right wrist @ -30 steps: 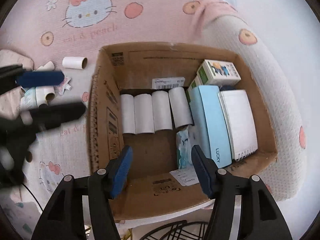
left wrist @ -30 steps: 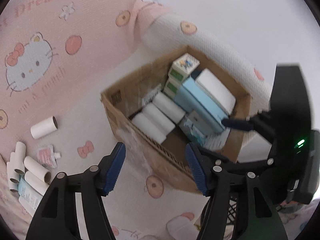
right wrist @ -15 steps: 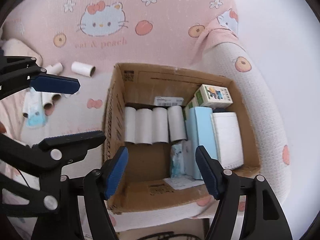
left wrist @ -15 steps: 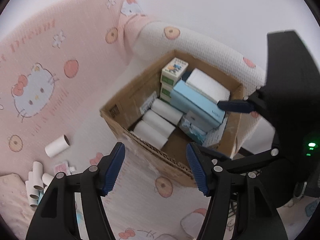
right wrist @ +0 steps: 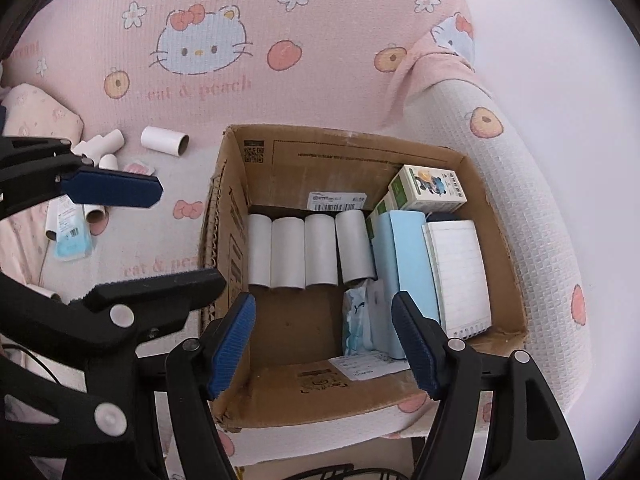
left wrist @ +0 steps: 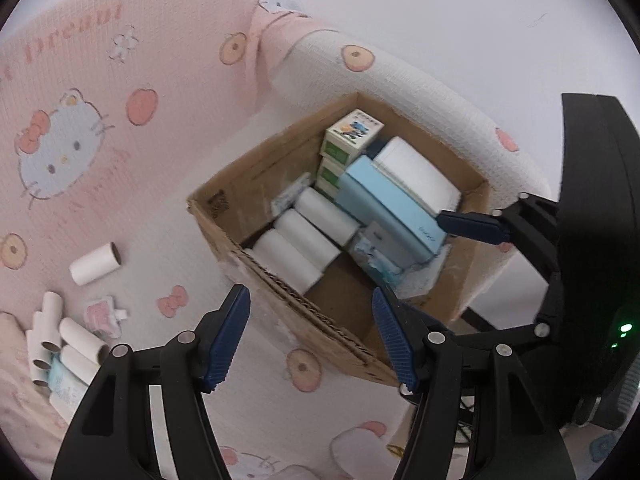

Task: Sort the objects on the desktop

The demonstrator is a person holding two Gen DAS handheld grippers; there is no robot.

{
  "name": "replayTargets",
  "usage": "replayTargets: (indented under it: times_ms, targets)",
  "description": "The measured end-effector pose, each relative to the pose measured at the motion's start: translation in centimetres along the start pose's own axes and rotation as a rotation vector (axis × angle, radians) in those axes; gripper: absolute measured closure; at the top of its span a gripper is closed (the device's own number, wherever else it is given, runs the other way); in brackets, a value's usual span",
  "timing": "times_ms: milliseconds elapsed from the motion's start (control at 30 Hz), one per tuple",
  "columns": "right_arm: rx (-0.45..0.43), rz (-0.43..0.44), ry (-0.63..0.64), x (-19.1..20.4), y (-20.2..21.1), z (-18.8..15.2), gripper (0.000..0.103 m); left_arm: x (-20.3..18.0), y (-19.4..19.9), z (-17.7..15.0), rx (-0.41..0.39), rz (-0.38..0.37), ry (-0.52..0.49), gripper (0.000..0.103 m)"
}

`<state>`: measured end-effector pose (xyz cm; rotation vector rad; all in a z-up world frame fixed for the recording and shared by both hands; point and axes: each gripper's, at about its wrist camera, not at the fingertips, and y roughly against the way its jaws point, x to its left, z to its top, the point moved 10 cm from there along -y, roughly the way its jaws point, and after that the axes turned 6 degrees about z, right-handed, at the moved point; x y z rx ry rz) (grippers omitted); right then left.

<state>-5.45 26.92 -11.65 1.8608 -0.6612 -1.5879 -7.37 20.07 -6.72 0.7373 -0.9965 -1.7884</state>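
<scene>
1. The left gripper [left wrist: 312, 336] hangs above the near edge of the cardboard box [left wrist: 280, 292]. Its blue fingers are wide apart and hold nothing.
2. The right gripper [right wrist: 324, 344] hangs over the box, looking down into it. Its fingers are also wide apart and empty.
3. Inside the box, four white paper tubes [right wrist: 304, 256] lie side by side. Next to them sit a light blue box [right wrist: 412, 264], a white notebook [right wrist: 460, 272] and small green boxes [right wrist: 428, 190].
4. More loose tubes [left wrist: 60, 344] lie on the pink cat blanket [left wrist: 80, 80] to the left, well apart from the box. One tube [left wrist: 94, 268] lies alone.
</scene>
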Motion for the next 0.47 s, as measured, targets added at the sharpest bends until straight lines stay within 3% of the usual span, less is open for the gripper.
replayTargets:
  times_ms: [67, 133, 333, 467]
  targets:
    - [0.002, 0.008, -0.005, 0.0, -0.1, 0.1, 0.034, 0.6, -0.1, 0.2, -0.021, 0.056, -0.004, 0.035]
    - [-0.003, 0.016, -0.017, 0.0, 0.0, 0.2, 0.034, 1.4, -0.1, 0.5, -0.041, 0.098, 0.012, 0.027]
    - [-0.015, 0.031, -0.029, 0.0, 0.4, 0.4, 0.034, 2.5, 0.1, 0.9, -0.062, 0.057, 0.111, 0.024]
    - [-0.010, 0.023, -0.028, 0.0, 0.5, 0.4, 0.034, 2.1, 0.2, 0.9, -0.058, 0.054, 0.086, 0.024]
